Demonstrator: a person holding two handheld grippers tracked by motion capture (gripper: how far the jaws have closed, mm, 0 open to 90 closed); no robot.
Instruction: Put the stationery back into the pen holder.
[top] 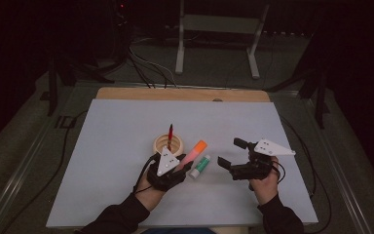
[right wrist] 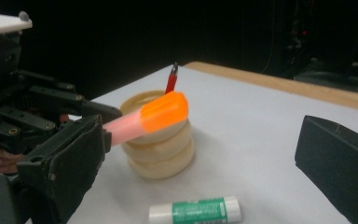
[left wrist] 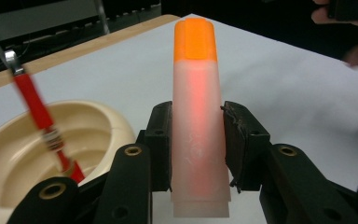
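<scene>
Orange-capped highlighter [left wrist: 196,121] clamped in left gripper [top: 168,168], beside the cream holder [top: 168,143].
Right gripper [top: 246,161] wide open, empty. Could clip the red pen [top: 170,130] or tip the holder if lowered off-centre.

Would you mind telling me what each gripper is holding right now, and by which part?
The left gripper clamps the orange-capped highlighter on its lower barrel. The right gripper holds nothing.

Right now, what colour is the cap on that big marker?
Bright orange cap, clearest in the left gripper view.
</scene>
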